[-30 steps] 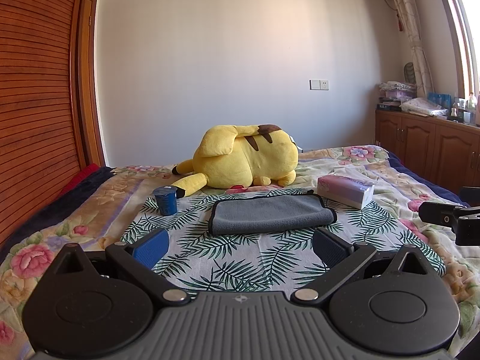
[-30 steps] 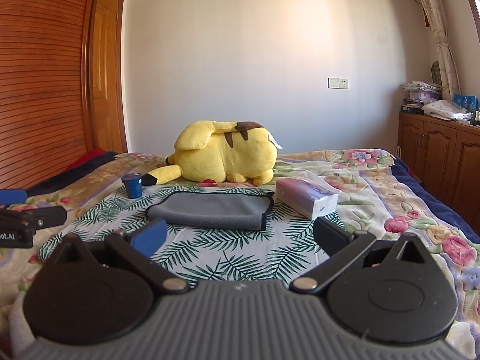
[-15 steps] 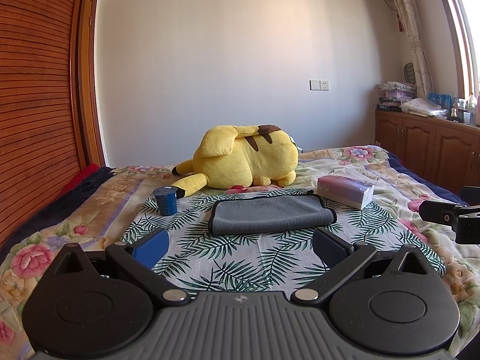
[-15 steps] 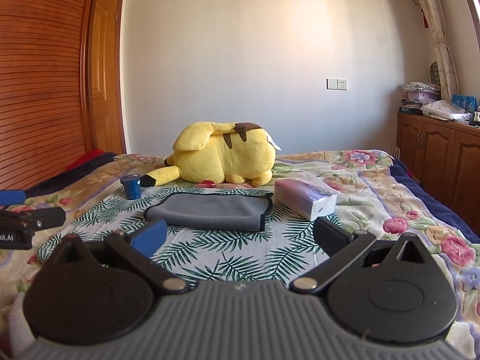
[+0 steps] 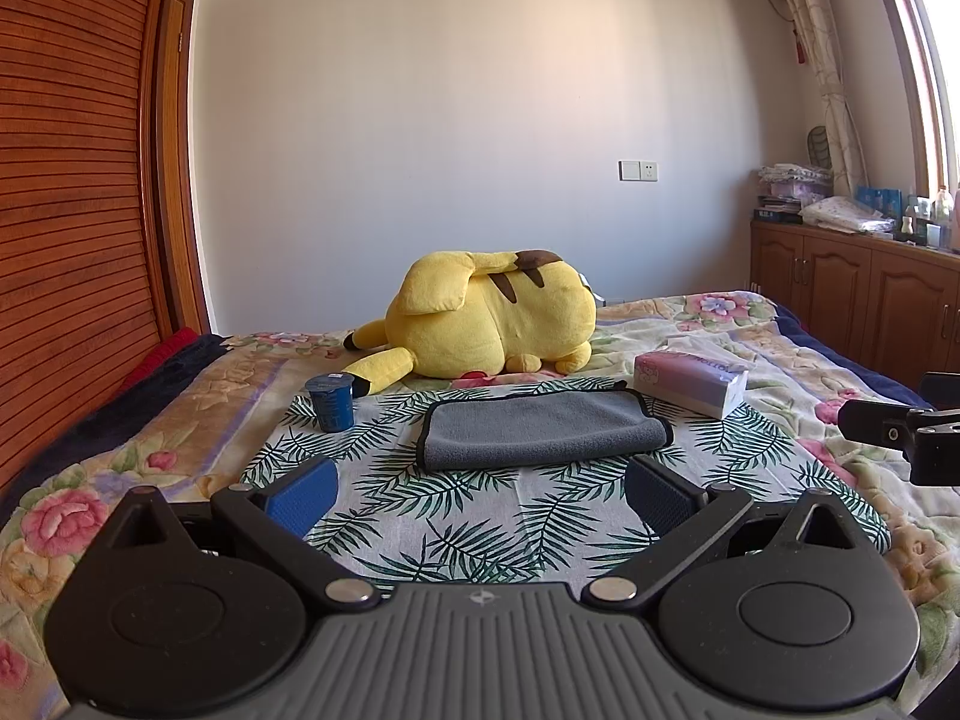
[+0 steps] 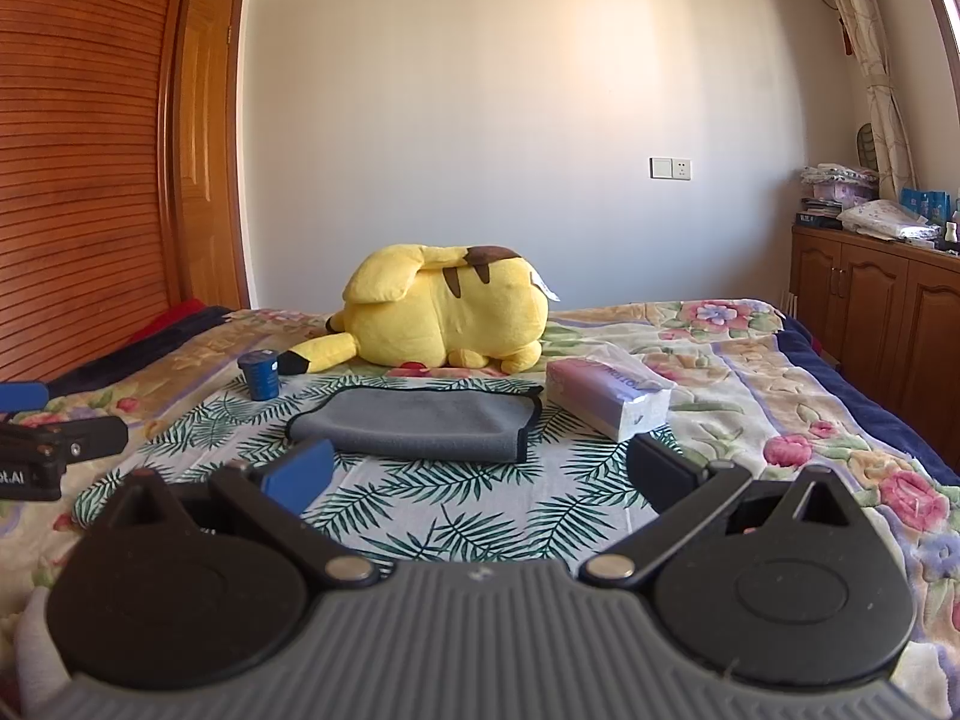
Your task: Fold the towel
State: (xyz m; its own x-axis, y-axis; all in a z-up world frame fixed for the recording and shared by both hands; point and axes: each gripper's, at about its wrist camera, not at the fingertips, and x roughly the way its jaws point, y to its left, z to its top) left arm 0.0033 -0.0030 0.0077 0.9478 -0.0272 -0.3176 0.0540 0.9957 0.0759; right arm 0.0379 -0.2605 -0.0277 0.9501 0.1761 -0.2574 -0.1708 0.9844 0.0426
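Both tools sit low over the bed, side by side. Left hand-held gripper (image 5: 480, 489) has its blue-padded fingers spread wide apart, holding nothing; right hand-held gripper (image 6: 477, 471) is likewise spread wide and empty. Ahead of both, not touched by either, a grey towel (image 5: 543, 429) with dark edging lies folded flat on a palm-leaf cloth (image 5: 480, 516) spread over the floral bedspread (image 5: 780, 348). Behind the towel rests a yellow plush toy (image 5: 492, 324). A small blue cup (image 5: 330, 401) stands to the towel's left, and a tissue pack (image 5: 690, 381) lies just to its right.
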